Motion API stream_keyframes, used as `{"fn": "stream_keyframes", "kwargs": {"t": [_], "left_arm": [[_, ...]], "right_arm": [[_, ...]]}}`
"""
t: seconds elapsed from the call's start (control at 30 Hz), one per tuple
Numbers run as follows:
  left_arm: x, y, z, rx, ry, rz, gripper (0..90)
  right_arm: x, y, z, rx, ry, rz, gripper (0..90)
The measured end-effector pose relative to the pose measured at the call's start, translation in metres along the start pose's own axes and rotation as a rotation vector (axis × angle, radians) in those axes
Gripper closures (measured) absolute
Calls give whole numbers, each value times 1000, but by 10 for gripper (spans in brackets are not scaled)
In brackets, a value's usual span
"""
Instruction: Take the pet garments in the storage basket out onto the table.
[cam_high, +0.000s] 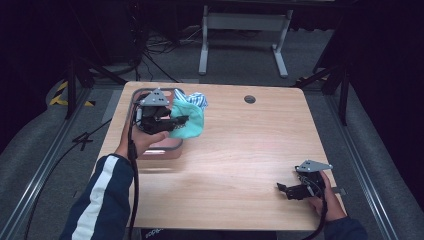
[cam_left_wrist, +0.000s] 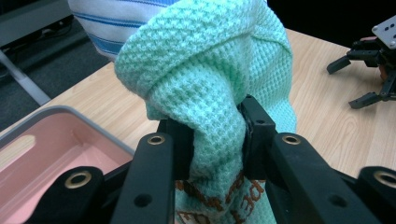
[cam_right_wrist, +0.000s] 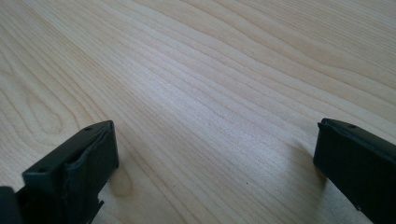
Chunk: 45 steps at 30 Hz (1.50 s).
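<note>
Wooden table (cam_high: 235, 150) under dark room, metal desk legs beyond far edge. Pink bin (cam_high: 162, 149) with grey rim near table's left edge. Left gripper (cam_high: 175, 121) above bin, jaws clenched on bunched mint-green waffle cloth (cam_high: 190, 120); cloth lifted, hanging just right of bin. Striped blue-white cloth (cam_high: 199, 99) behind green one, at bin's far right corner. Right gripper (cam_high: 284, 190) well apart from bin, near table's front right corner, jaws spread wide, nothing between them, low over bare wood.
</note>
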<state>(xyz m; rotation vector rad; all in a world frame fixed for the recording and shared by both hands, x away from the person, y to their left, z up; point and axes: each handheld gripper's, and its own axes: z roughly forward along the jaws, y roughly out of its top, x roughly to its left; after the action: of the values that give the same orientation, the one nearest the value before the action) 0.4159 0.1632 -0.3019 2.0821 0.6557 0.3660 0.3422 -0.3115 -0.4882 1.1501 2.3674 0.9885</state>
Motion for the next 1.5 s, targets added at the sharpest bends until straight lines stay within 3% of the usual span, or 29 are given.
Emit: {"fn": "stream_keyframes", "kwargs": {"t": [0.67, 0.77, 0.97, 1.2, 1.5], "left_arm": [[-34, 8, 62, 70, -115, 56, 704], [-38, 8, 72, 96, -120, 78, 704], [-45, 6, 91, 123, -140, 80, 703], [-49, -3, 121, 175, -168, 68, 702], [-56, -20, 154, 206, -200, 11, 692]], "right_arm": [[0, 0, 0, 0, 0, 0, 1], [0, 0, 0, 0, 0, 0, 1], [0, 0, 0, 0, 0, 0, 1], [0, 0, 0, 0, 0, 0, 1], [0, 0, 0, 0, 0, 0, 1]]}}
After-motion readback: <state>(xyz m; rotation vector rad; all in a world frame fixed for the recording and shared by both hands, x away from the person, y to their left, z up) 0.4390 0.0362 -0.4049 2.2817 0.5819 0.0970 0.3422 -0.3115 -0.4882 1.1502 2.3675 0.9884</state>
